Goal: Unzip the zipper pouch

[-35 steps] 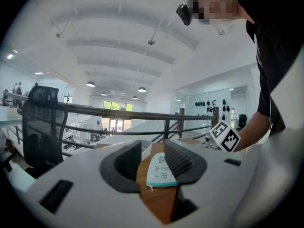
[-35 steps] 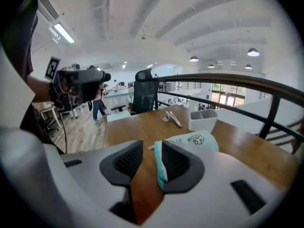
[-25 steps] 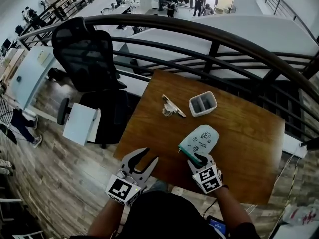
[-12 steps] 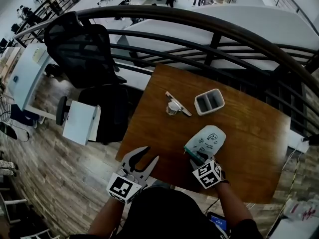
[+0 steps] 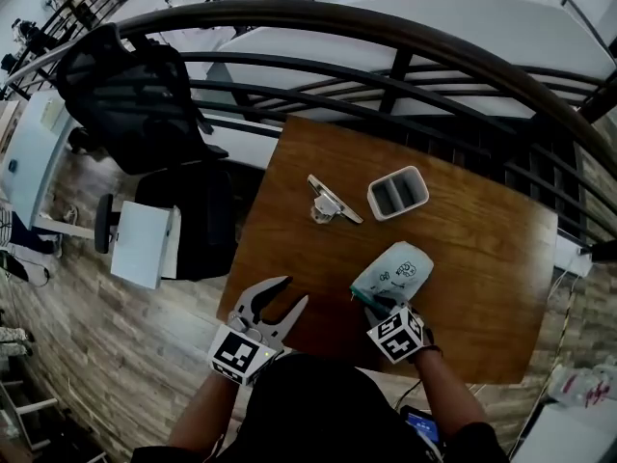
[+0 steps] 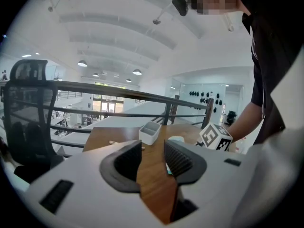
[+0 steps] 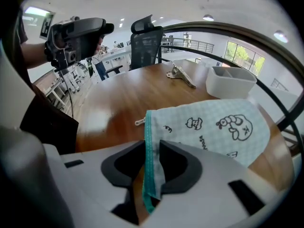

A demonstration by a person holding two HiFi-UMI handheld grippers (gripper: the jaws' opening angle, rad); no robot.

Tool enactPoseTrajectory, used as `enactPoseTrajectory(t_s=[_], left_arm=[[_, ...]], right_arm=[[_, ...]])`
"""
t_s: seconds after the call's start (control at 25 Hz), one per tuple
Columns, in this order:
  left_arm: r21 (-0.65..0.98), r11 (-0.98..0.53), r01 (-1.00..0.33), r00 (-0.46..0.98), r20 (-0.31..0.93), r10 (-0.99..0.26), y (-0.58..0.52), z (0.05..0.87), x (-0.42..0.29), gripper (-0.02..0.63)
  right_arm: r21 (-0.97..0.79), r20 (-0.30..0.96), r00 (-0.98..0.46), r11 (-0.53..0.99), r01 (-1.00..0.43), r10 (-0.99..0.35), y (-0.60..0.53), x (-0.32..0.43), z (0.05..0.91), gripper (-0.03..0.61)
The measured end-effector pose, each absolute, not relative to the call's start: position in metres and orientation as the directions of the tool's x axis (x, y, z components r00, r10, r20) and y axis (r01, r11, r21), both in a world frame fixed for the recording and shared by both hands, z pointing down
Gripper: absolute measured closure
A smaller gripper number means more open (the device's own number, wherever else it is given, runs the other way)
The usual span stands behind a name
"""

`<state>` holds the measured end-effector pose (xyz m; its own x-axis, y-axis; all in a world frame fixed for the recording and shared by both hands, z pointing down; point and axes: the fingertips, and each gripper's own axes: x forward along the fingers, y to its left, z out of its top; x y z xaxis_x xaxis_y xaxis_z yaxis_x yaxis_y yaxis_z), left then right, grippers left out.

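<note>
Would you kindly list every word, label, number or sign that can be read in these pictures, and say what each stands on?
Pouch: small lettering beside the cartoon drawings, too blurred to read.
Left tool, cube: black-and-white square marker pattern, no words.
Right tool, jaws closing on the pouch's edge, cube: same kind of marker, no words.
Nothing else shows legible text.

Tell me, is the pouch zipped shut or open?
Zipped shut, it seems. In the right gripper view the pouch has its green zipper edge closed flat, with the pull at the end.
</note>
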<state>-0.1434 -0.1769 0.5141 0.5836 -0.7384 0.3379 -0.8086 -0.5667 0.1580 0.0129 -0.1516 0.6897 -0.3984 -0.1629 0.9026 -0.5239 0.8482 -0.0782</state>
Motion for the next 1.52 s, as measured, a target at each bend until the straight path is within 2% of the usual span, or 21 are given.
enactPoseTrajectory(t_s=[0.16, 0.52, 1.04, 1.32, 1.52], left_arm=[[0.152, -0.623, -0.767, 0.629, 0.367, -0.685, -0.185, 0.525, -0.130, 0.460], [0.152, -0.767, -0.624, 0.746, 0.407, -0.526, -0.192, 0.546, -0.097, 0.460], [0.167, -0.911, -0.378, 0.874, 0.387, -0.292, -0.196, 0.546, -0.058, 0.460], [0.040, -0.957, -0.289, 0.866, 0.437, -0.243, -0.196, 0.552, -0.035, 0.459], [-0.025, -0.968, -0.249, 0.871, 0.431, -0.235, -0.206, 0.544, -0.002, 0.434]], right_arm=[[-0.085, 0.904, -0.400, 0.851, -0.518, -0.153, -0.148, 0.014, 0.686, 0.538], [-0.128, 0.853, -0.496, 0.858, -0.497, -0.160, -0.150, 0.015, 0.644, 0.541], [-0.169, 0.773, -0.617, 0.890, -0.424, -0.147, -0.165, 0.013, 0.563, 0.541], [-0.156, 0.724, -0.663, 0.889, -0.430, -0.194, -0.180, 0.021, 0.529, 0.541], [-0.165, 0.704, -0.683, 0.891, -0.423, -0.194, -0.185, 0.040, 0.525, 0.540]])
